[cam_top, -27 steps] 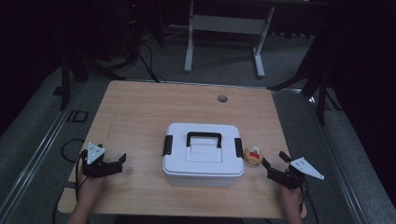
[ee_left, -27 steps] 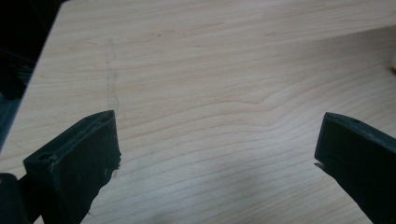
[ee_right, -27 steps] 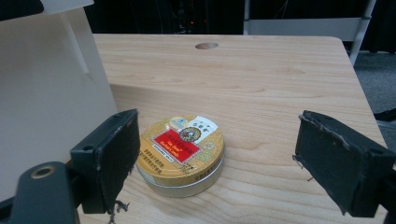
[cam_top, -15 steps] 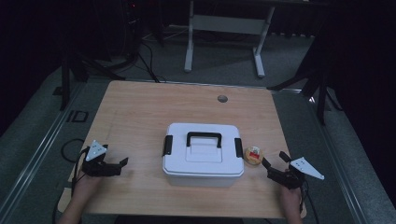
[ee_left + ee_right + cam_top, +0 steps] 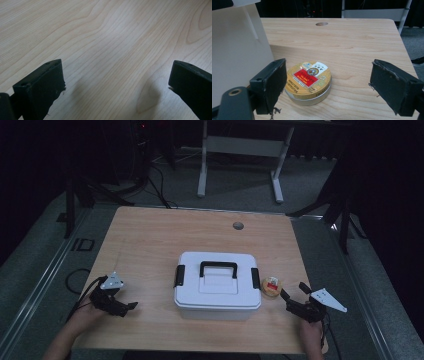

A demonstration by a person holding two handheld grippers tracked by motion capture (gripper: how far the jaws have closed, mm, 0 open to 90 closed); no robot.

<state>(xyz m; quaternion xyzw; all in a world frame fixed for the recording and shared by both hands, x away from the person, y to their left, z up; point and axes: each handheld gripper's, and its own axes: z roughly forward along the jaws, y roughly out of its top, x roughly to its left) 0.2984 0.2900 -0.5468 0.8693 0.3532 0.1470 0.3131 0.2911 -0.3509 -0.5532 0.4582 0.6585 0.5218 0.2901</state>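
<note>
A white lidded box (image 5: 217, 287) with a black handle and black side latches stands in the middle of the wooden table (image 5: 165, 235). Just right of it lies a round gold tin (image 5: 272, 286) with a red label. My right gripper (image 5: 294, 291) stands open close to that tin. In the right gripper view its jaws (image 5: 328, 75) are spread wide, the tin (image 5: 308, 81) lies low between them without touching, and the box wall (image 5: 237, 50) is at the left. My left gripper (image 5: 126, 306) is open near the table's front left, over bare wood (image 5: 117, 75).
A round cable hole (image 5: 238, 225) sits near the table's far edge. Beyond the table stands a white desk frame (image 5: 240, 150) on grey floor, with black stands and cables at both sides. A person's hands hold both grippers at the near edge.
The left gripper has shifted slightly toward the near edge and tipped lower. The right gripper, box and tin have kept their places.
</note>
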